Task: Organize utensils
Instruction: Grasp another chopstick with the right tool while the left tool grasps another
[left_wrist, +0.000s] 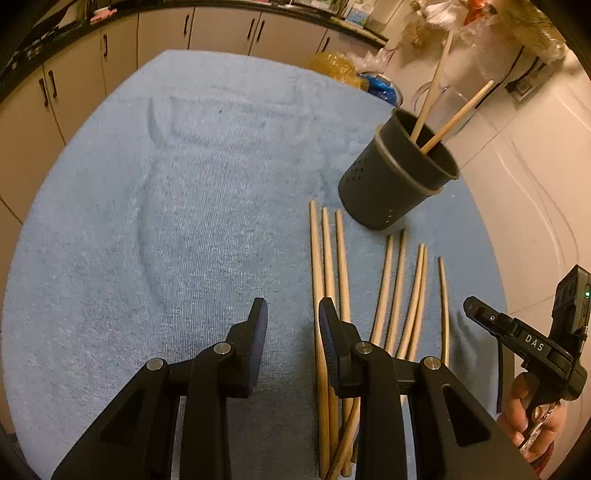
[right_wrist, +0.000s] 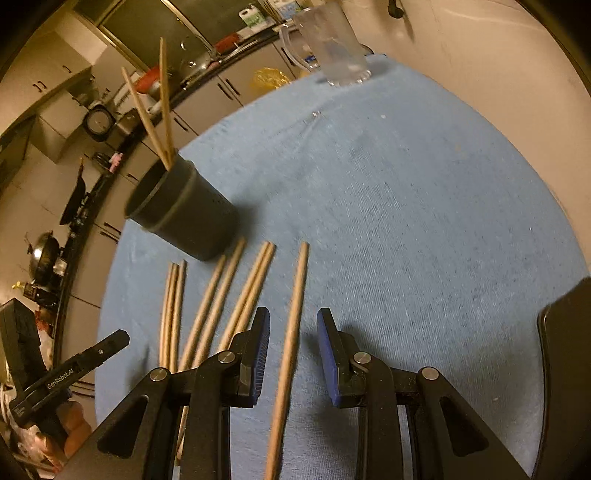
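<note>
A dark perforated utensil holder stands on a blue towel with two wooden chopsticks leaning in it. Several loose chopsticks lie side by side in front of it. My left gripper is open over bare towel, and its right finger overlaps the leftmost chopsticks. My right gripper is open, low over the towel. A single chopstick runs lengthwise between its jaws with a gap on each side.
The blue towel covers the table. A clear glass mug stands at its far edge, with bags beyond. Kitchen cabinets and a cluttered counter run behind. A hand holds the other gripper at the right.
</note>
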